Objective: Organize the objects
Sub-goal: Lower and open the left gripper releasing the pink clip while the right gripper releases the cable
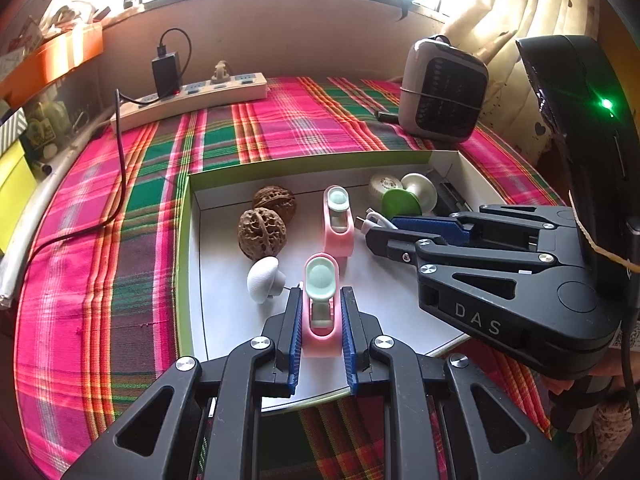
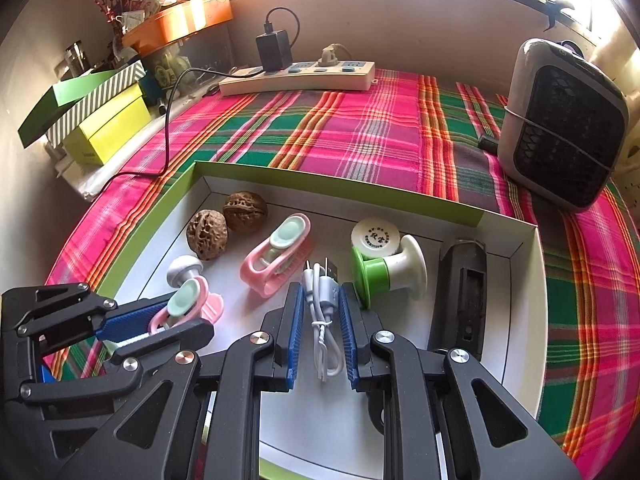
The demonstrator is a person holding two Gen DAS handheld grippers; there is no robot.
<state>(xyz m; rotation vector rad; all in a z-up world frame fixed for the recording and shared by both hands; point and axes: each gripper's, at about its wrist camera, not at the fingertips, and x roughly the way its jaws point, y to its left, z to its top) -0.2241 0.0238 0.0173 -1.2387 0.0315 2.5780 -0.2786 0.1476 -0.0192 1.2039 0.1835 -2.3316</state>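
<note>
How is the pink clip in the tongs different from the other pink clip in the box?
The pink clip in the left tongs sits between the blue pads, near the box's front; the free pink clip lies loose farther back, touched by nothing. The held one is next to the white mushroom-shaped knob; the free one lies between the walnuts and the white cable. Both are pink with a mint-green oval button.

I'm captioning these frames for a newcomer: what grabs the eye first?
The loud pink-and-green plaid cloth fills the tabletop under a shallow white box. In the box, the left gripper straddles a pink clip while the right gripper straddles a coiled white cable. Two walnuts sit at the box's far left.
</note>
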